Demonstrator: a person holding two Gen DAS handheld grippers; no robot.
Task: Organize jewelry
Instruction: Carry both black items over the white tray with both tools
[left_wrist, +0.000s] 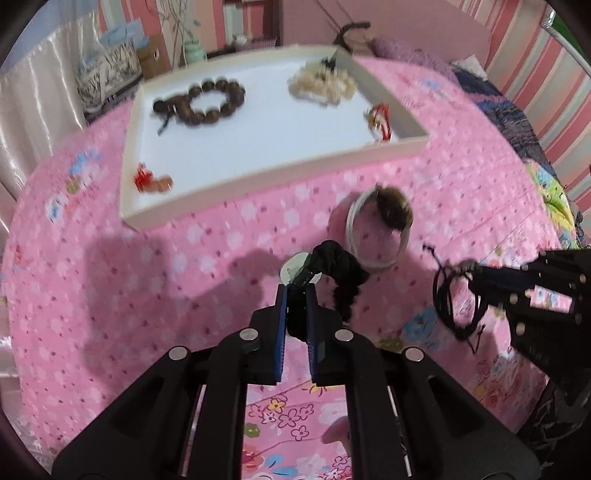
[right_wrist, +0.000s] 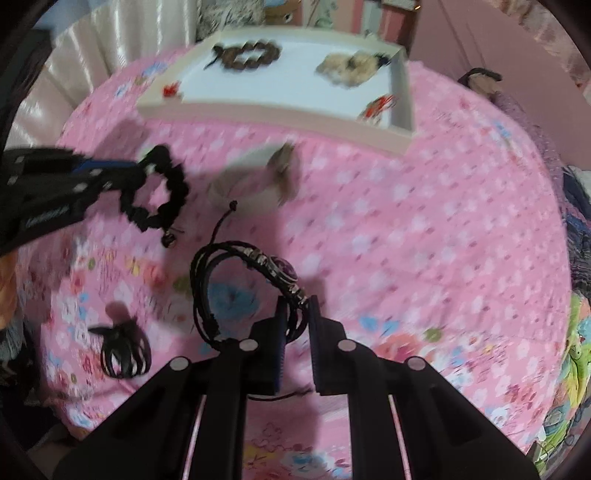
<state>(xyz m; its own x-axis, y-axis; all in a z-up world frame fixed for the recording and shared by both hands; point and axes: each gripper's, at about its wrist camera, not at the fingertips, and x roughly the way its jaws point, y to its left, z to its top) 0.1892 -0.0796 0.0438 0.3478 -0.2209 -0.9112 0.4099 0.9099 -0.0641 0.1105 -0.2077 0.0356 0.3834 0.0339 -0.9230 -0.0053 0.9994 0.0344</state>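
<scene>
My left gripper (left_wrist: 297, 291) is shut on a black braided bracelet (left_wrist: 338, 271), lifted over the pink bedspread; a small silver disc (left_wrist: 290, 269) shows at its tips. From the right wrist view the same left gripper (right_wrist: 127, 171) holds that bracelet (right_wrist: 162, 195) as a hanging loop. My right gripper (right_wrist: 297, 306) is shut on a black multi-strand cord bracelet (right_wrist: 229, 273) with a purple charm; it also shows at the right of the left wrist view, right gripper (left_wrist: 476, 273), cord bracelet (left_wrist: 456, 306). Beyond lies a white tray (left_wrist: 258, 182) (right_wrist: 273, 116).
In the tray lie a brown bead bracelet (left_wrist: 207, 101), a cream bead bracelet (left_wrist: 325, 83) and two small red pieces (left_wrist: 380, 120) (left_wrist: 147, 181). A white bangle with a brown fur tuft (left_wrist: 376, 229) rests on the bedspread before the tray. A black claw-like piece (right_wrist: 123, 350) lies near left.
</scene>
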